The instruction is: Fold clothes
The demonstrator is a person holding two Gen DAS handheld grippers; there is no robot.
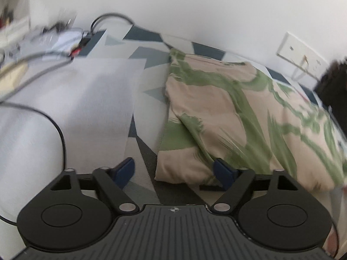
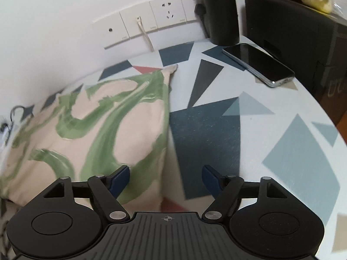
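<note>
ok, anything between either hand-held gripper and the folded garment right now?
Nothing visible. The left hand-held gripper is open at the near-left corner of the green-and-beige garment. The right hand-held gripper is open at its near-right edge. The phone and black cylinder lie off to the far right, clear of it.

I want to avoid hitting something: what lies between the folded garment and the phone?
Only bare patterned tablecloth lies between the folded garment and the phone, as the right wrist view shows.
</note>
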